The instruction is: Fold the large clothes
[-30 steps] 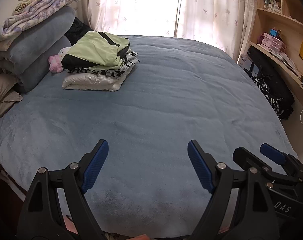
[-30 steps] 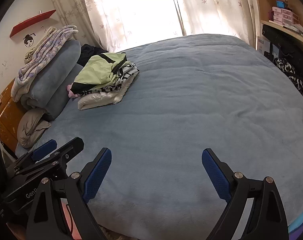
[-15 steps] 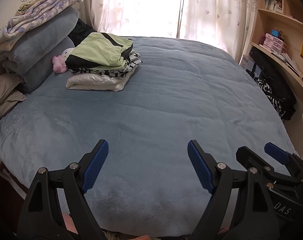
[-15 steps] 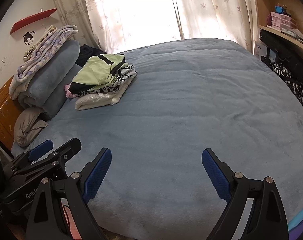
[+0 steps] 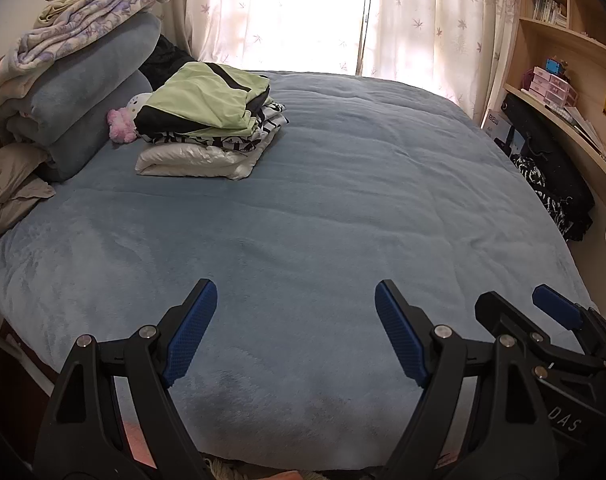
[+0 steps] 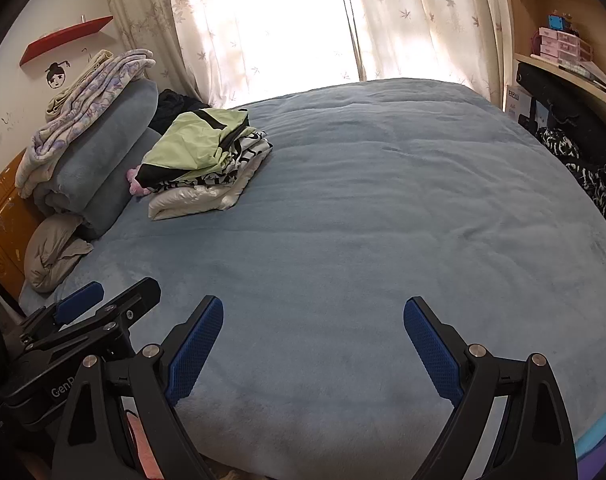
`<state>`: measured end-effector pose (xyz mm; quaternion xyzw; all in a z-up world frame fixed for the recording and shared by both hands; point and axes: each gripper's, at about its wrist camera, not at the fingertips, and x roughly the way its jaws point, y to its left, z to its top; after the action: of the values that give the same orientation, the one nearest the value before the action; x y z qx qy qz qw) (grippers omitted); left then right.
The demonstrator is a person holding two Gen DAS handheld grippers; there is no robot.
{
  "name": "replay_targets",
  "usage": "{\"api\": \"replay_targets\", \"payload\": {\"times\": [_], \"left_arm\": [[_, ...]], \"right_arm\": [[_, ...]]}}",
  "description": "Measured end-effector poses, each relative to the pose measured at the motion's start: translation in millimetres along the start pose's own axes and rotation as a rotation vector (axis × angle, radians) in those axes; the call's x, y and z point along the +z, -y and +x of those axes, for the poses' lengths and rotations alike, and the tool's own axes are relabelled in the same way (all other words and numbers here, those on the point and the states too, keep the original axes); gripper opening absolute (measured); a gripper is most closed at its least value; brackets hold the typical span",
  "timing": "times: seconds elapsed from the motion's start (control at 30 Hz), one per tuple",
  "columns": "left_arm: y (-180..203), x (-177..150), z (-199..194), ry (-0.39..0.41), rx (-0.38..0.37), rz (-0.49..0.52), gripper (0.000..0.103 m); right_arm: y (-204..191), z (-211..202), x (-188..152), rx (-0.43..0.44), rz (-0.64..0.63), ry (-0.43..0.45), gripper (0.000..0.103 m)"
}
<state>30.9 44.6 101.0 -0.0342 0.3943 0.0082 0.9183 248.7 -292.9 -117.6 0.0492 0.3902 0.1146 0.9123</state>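
A stack of folded clothes lies at the far left of the blue bed, with a light green and black garment on top; it also shows in the right wrist view. My left gripper is open and empty above the bed's near edge. My right gripper is open and empty beside it. The right gripper shows at the lower right of the left wrist view. The left gripper shows at the lower left of the right wrist view.
Rolled blue blankets with a patterned throw on top are piled at the bed's left end, with a beige pillow below. Dark patterned clothes hang at the right by wooden shelves. Curtains cover the far window.
Both wrist views have shifted slightly, so the folded stack sits a little further right and lower. Both grippers stay open and empty.
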Motion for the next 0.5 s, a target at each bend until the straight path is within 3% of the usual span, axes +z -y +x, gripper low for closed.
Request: {"api": "replay_targets", "payload": {"times": [0.5], "left_arm": [[-9.1, -3.9, -4.2, 0.004, 0.005, 0.0, 0.079]], "right_arm": [[2.4, 2.4, 1.3, 0.003, -0.006, -0.007, 0.093]]}}
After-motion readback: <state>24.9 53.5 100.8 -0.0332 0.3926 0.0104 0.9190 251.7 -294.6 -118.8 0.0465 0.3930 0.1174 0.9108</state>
